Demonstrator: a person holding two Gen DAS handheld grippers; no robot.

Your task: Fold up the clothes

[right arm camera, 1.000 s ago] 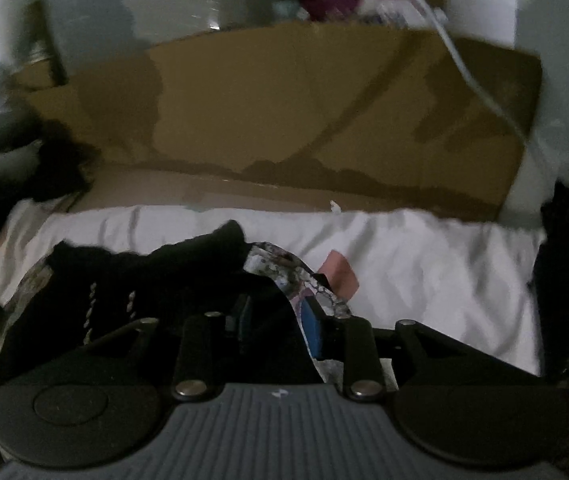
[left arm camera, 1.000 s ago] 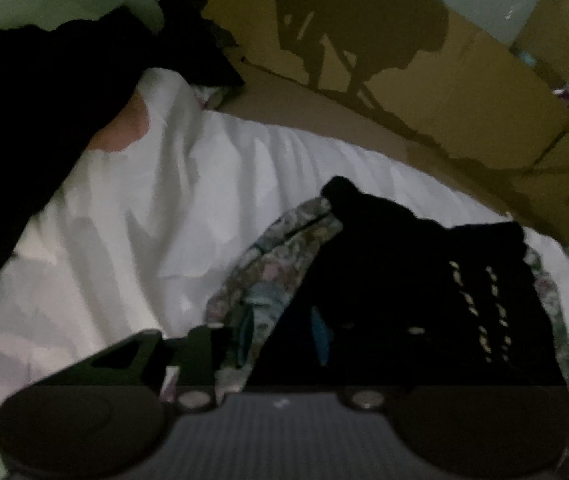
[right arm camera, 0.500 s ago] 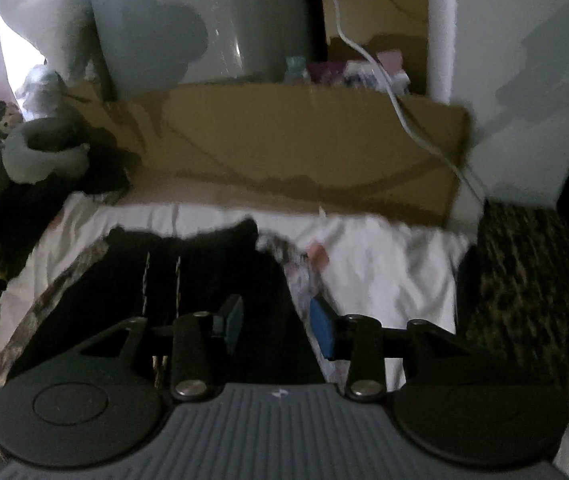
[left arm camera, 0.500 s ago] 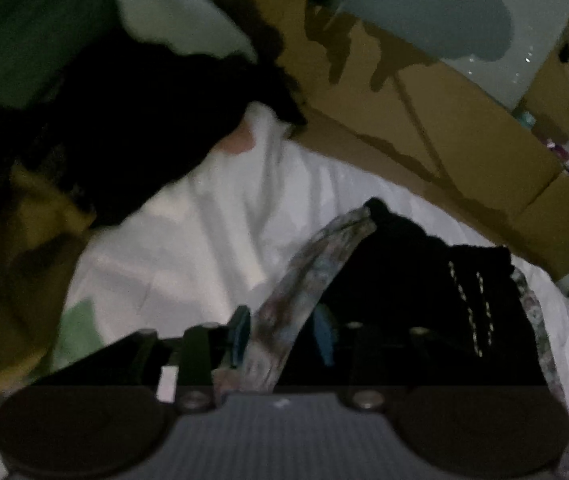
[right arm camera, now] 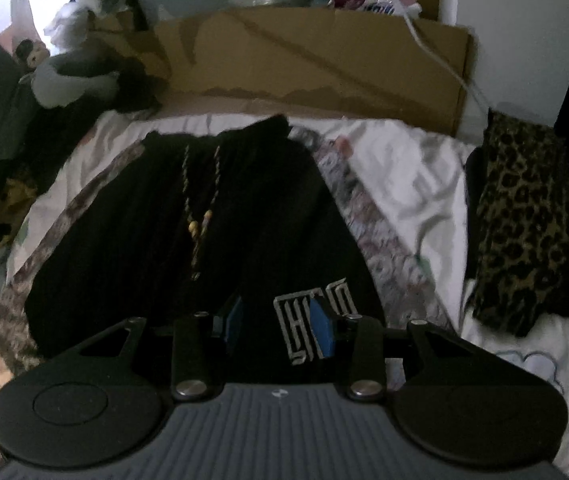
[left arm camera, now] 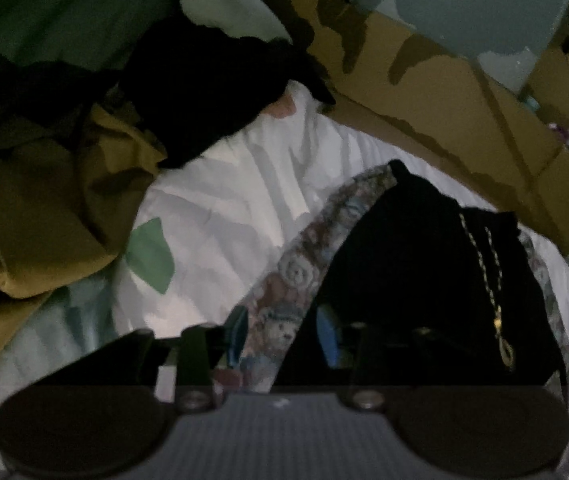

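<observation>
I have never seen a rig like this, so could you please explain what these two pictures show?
Each picture comes from a camera mounted on a hand-held two-finger gripper, looking forward along its blue-padded fingers. A person holds one in each hand. The left gripper hangs over the floral patterned edge of a black garment with a twisted drawcord, spread on a white bedsheet. The right gripper hangs over its white logo. Both have just been opening and hold nothing. A mustard cloth heap and a leopard-print cloth lie alongside.
</observation>
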